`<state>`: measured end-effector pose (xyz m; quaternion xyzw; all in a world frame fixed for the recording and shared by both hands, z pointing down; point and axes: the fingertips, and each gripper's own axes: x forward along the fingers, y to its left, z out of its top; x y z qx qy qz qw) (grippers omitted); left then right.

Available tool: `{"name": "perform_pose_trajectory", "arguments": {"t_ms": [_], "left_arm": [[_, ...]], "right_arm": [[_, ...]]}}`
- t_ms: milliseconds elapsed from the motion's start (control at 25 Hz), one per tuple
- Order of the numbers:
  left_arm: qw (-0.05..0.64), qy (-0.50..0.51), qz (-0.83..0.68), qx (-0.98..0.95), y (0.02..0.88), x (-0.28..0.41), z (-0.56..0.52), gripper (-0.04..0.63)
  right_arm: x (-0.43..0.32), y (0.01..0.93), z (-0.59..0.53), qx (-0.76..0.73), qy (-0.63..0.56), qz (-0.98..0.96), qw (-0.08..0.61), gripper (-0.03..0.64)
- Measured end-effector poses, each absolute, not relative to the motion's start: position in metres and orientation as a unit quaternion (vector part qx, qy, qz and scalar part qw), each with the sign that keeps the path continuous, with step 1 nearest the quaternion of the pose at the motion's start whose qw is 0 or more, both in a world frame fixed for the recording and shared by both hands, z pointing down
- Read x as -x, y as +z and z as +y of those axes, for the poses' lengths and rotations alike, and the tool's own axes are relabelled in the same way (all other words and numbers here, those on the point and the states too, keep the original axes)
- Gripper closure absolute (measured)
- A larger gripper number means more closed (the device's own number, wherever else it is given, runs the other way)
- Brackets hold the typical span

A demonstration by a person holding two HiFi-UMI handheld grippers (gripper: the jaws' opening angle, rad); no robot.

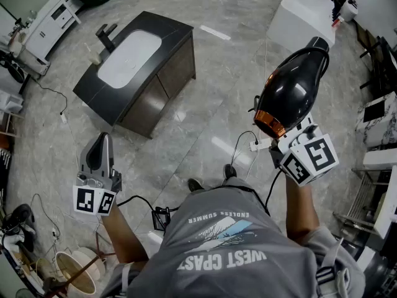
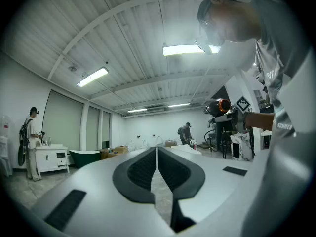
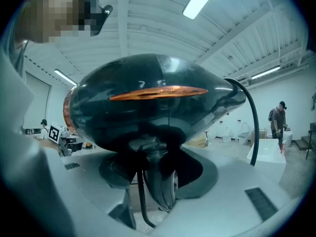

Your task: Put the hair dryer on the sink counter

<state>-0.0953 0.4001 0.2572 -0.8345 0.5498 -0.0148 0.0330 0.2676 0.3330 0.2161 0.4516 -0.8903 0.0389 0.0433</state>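
A black hair dryer with a copper ring rides high at the right of the head view. My right gripper is shut on its handle. In the right gripper view the dryer's body fills the frame, its handle and cord clamped between the jaws of the right gripper. The sink counter, dark with a white basin, stands on the floor far ahead to the left. My left gripper hangs low at the left, level, shut and empty. The left gripper shows its pads together in its own view, where the dryer appears at the far right.
A black faucet stands at the counter's far end. A white tub sits at the back right and a white cabinet at the back left. Cables and a power strip lie on the marble floor. A basket is at my lower left.
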Motion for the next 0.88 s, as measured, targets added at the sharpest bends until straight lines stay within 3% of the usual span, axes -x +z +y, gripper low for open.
{"name": "perform_pose_trajectory", "arguments": {"t_ms": [880], "left_arm": [[0.028,-0.007,0.525,0.851,0.263,0.099,0.387,0.569]], "right_arm": [[-0.253,0.209,0.332,-0.463,0.044,-0.885,0.028,0.393]]}}
